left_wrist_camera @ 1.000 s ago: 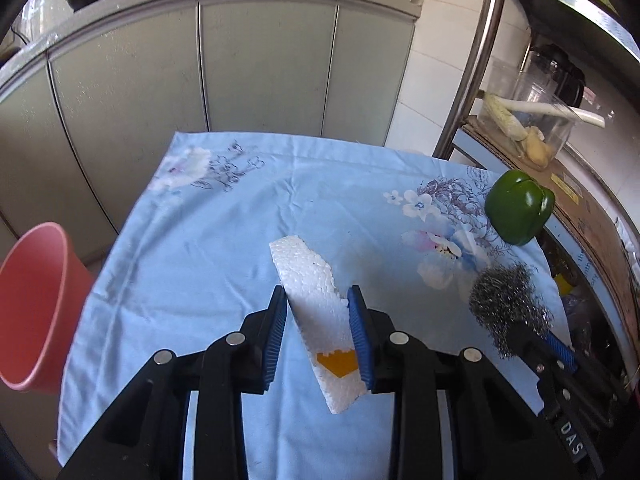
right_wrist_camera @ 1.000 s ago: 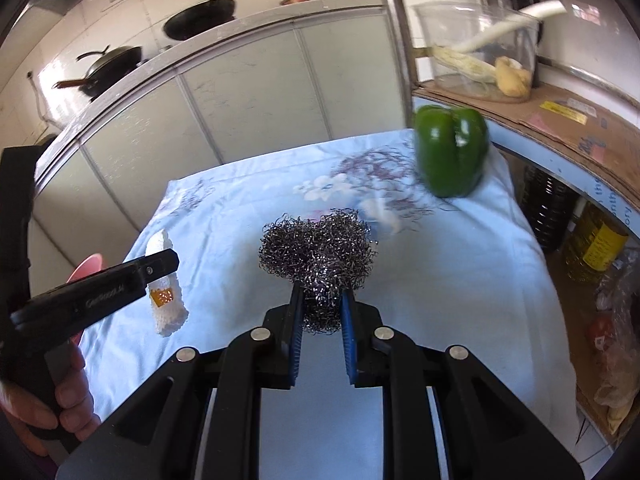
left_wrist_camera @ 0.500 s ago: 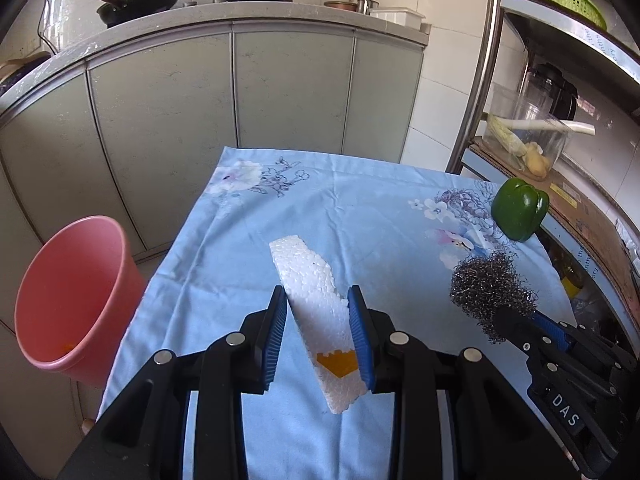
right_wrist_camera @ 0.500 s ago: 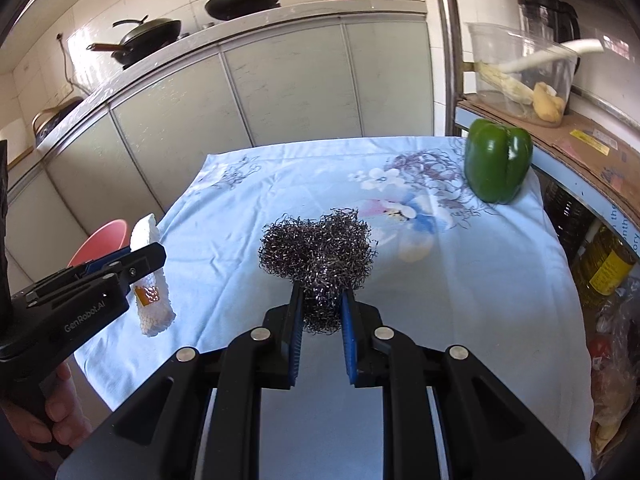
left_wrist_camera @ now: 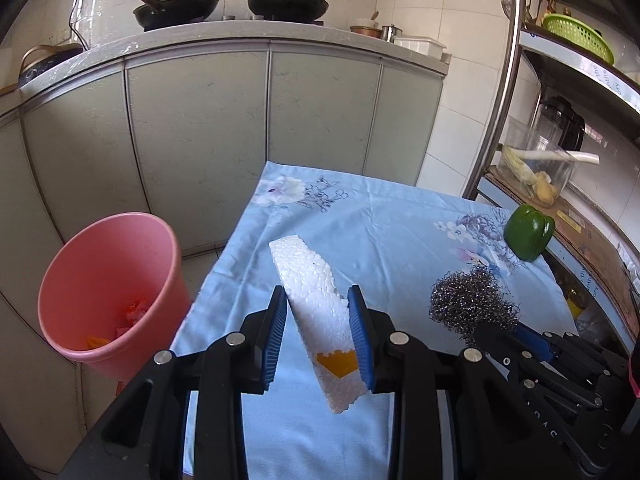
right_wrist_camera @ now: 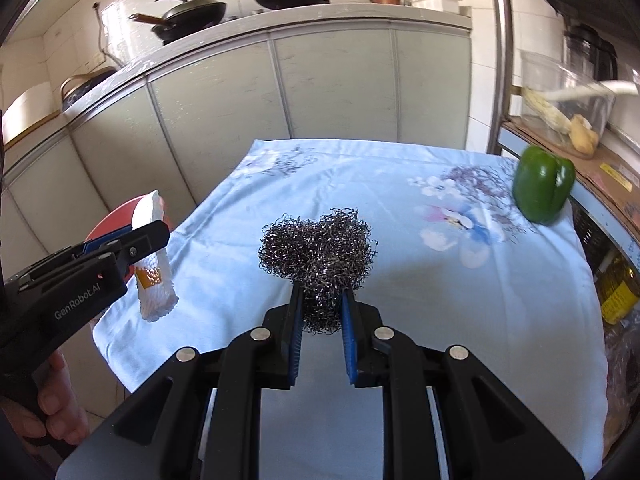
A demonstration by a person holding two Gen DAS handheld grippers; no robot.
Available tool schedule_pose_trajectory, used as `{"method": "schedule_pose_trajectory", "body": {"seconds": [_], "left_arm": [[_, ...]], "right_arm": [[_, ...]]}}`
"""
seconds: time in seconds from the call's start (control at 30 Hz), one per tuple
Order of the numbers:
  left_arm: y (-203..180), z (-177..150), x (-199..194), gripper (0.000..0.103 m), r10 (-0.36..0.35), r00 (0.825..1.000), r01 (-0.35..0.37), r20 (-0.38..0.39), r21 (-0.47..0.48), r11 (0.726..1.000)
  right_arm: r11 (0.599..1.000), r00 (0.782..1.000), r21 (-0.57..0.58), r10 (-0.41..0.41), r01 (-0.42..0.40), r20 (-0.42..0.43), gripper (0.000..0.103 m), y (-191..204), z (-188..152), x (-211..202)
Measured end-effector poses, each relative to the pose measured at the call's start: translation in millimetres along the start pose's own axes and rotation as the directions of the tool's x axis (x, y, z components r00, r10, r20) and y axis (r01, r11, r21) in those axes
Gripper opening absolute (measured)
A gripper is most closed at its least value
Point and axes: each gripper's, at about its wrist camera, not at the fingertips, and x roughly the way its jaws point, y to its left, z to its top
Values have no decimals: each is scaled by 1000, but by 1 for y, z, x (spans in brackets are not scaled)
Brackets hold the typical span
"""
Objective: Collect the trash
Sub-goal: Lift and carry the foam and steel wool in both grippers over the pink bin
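My left gripper (left_wrist_camera: 318,300) is shut on a white foam slab (left_wrist_camera: 316,296) with an orange patch, held tilted above the blue flowered tablecloth (left_wrist_camera: 384,232) near its left edge. A pink bucket (left_wrist_camera: 108,288) stands on the floor to the left, with orange scraps inside. My right gripper (right_wrist_camera: 320,300) is shut on a ball of steel wool (right_wrist_camera: 316,248), lifted over the tablecloth (right_wrist_camera: 420,288). In the right wrist view the left gripper (right_wrist_camera: 132,236) and its foam slab (right_wrist_camera: 154,276) hang over the bucket's rim (right_wrist_camera: 120,212).
A green bell pepper (left_wrist_camera: 528,232) sits at the cloth's far right edge. Grey cabinets (left_wrist_camera: 200,128) with pans on the counter stand behind. A metal shelf rack (left_wrist_camera: 504,92) with a clear container rises at the right. A person's hand (right_wrist_camera: 48,400) holds the left gripper's handle.
Both grippers have drawn back and left with their loads, lifting a little. The pink bucket has come fully into the left wrist view, and the pepper has shifted right.
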Motion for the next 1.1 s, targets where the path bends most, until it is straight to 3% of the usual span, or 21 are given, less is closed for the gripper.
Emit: {"method": "schedule_pose_trajectory", "body": {"seconds": [0.53, 1.1], "left_arm": [[43, -4, -11, 31, 41, 999, -39, 31, -73, 997], [70, -7, -8, 31, 59, 998, -54, 37, -141, 989]], "right_arm": [[990, 999, -140, 33, -36, -18, 18, 51, 3, 11], [981, 997, -178, 64, -70, -35, 18, 77, 13, 26]]}}
